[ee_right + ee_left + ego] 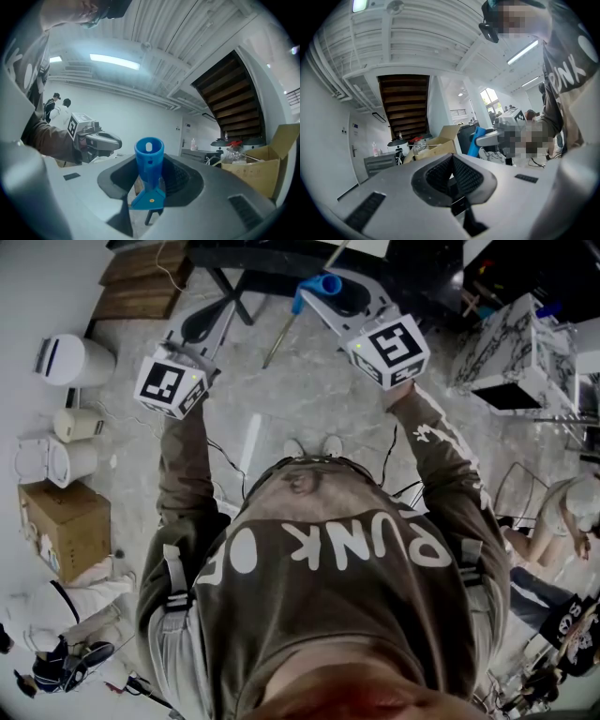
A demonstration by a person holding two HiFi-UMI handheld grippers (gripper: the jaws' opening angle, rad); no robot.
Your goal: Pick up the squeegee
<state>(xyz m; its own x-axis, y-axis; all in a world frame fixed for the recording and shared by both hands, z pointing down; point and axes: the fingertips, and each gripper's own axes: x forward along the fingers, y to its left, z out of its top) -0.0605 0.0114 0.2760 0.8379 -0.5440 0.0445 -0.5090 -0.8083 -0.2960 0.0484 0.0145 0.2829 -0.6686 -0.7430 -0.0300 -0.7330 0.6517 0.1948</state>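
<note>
Right gripper view: right tongs (150, 183) clamp the squeegee (149, 161) by its blue handle, held in the air; left tongs (452, 177) closed, empty. We judge it light, stiff, slippery; best gripped above the flare.

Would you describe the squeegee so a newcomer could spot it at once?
Follow the person's right arm to the grey right gripper with its marker cube. Clamped between its jaws stands the blue plastic squeegee handle, a hollow tube on a flared base, bright blue against the grey around it.
</note>
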